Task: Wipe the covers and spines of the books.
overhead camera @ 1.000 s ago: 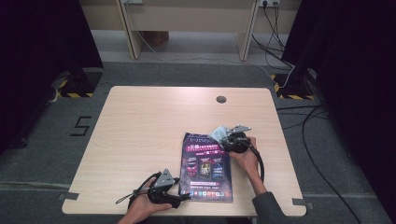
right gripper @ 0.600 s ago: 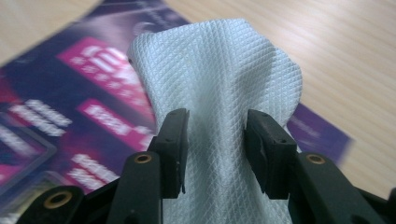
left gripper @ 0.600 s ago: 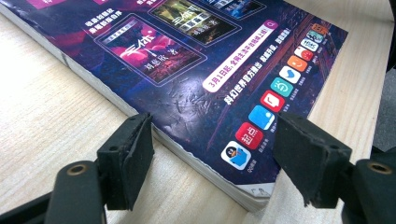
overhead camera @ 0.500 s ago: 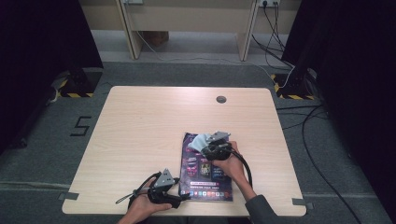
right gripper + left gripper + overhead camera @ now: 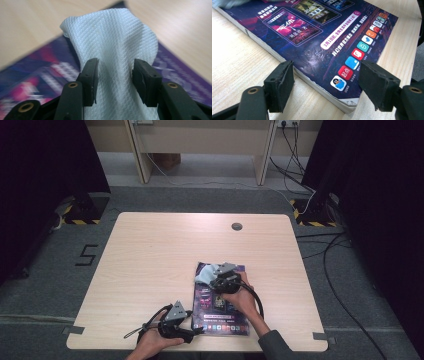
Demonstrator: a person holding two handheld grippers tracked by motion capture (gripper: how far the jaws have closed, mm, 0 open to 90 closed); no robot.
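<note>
A book (image 5: 222, 320) with a dark purple cover lies flat near the table's front edge. My left gripper (image 5: 196, 331) straddles its near left corner (image 5: 342, 100), the pads set wide against the two edges there. On the upper left of the cover, my right gripper (image 5: 212, 278) is shut on a white woven cloth (image 5: 205, 273). In the right gripper view the cloth (image 5: 112, 37) bulges up between the pads and touches both. Those jaws have just been opening a little, and the cloth is still between them. The cover (image 5: 37, 75) lies blurred beneath.
The light wooden table (image 5: 150, 255) has a round cable hole (image 5: 237, 226) at the back. Cables run over the grey floor to the right. Table legs (image 5: 137, 150) and a dark curtain (image 5: 45, 165) stand behind.
My right gripper has slid left across the top of the book with the cloth, from the upper right corner to the upper left. The left gripper has stayed put.
</note>
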